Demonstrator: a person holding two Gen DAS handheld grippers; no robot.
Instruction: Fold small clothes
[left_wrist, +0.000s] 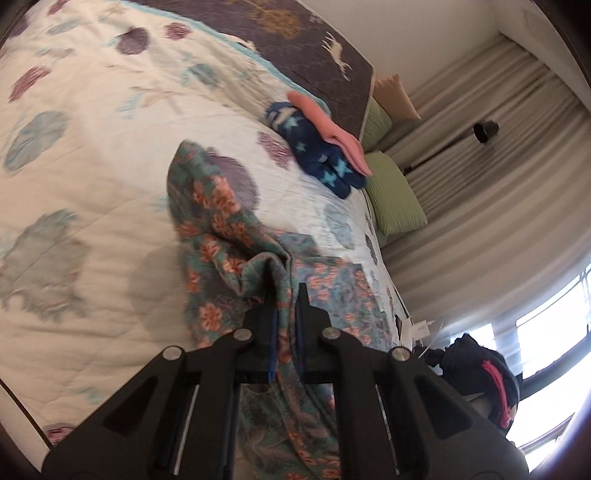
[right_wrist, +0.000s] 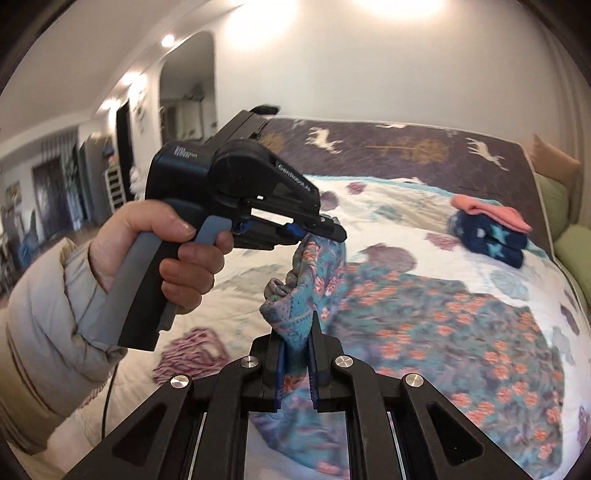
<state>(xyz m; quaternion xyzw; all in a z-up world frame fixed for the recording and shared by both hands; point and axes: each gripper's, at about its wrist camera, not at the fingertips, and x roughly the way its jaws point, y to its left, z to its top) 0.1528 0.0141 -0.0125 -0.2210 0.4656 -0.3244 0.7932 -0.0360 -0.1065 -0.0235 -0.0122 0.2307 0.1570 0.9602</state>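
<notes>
Both tongs clamped on the floral garment: left tongs and right tongs each pinch a bunched edge lifted off the bed, fold not yet laid; folded stack beyond them looks done.

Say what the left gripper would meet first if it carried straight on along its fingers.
Probably the floral garment it already grips, then the quilt beneath; depth is unclear in the fisheye.
</notes>
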